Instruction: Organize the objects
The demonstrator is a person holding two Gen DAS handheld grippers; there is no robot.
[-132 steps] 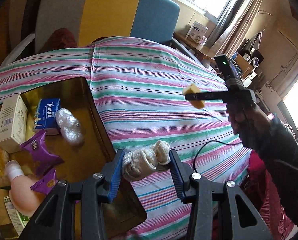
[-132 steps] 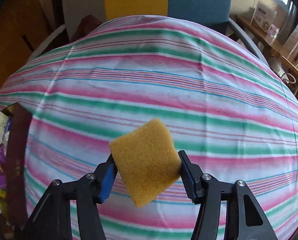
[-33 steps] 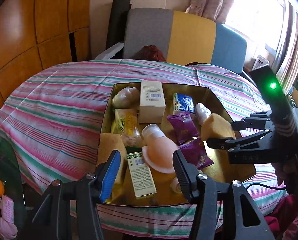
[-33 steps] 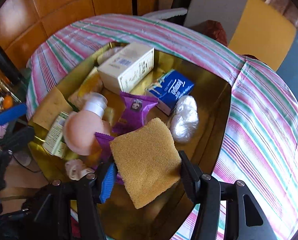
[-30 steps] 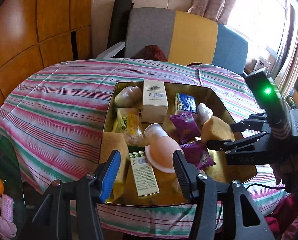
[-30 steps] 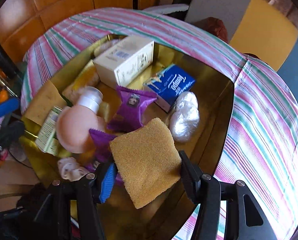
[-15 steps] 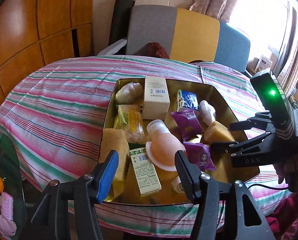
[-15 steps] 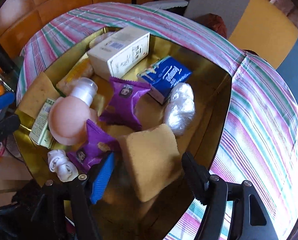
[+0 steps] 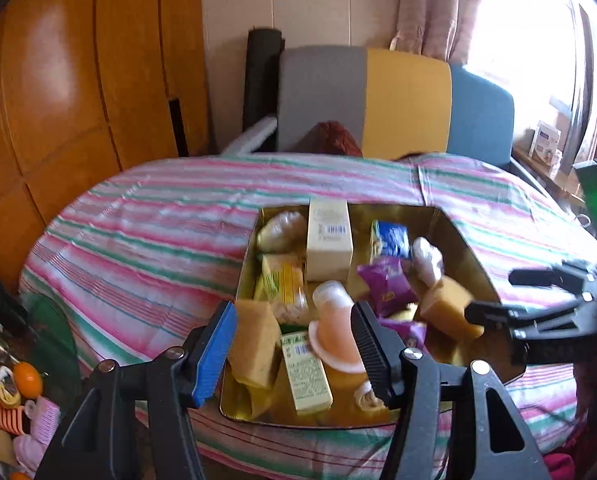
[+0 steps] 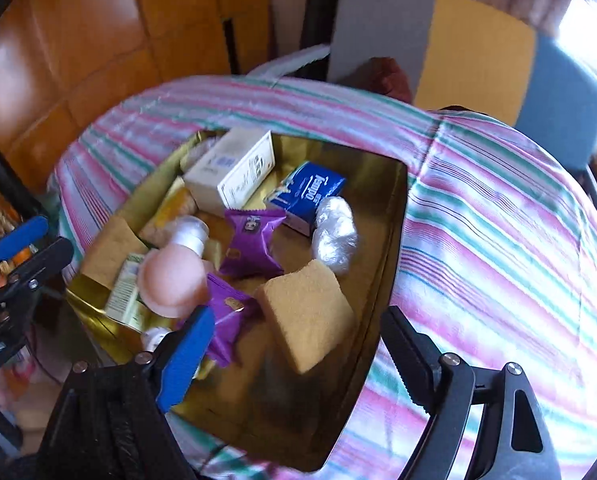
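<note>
The left gripper (image 9: pixel 294 344) hangs over the gold tray (image 10: pixel 394 216) with jaws apart and nothing in them, the pink bottle (image 9: pixel 334 328) lying below. At about three o'clock from the bottle, the yellow sponge (image 10: pixel 306 312) lies loose on the tray floor (just beside a purple packet (image 10: pixel 250 240)). The right gripper (image 10: pixel 294 344) has just been opening; its jaws stand wide, clear of the sponge.

Grey-yellow-blue chair (image 9: pixel 394 100), wooden wall panels (image 9: pixel 78 92) and curtain (image 9: pixel 438 4) beyond the striped tablecloth (image 9: pixel 158 232).
</note>
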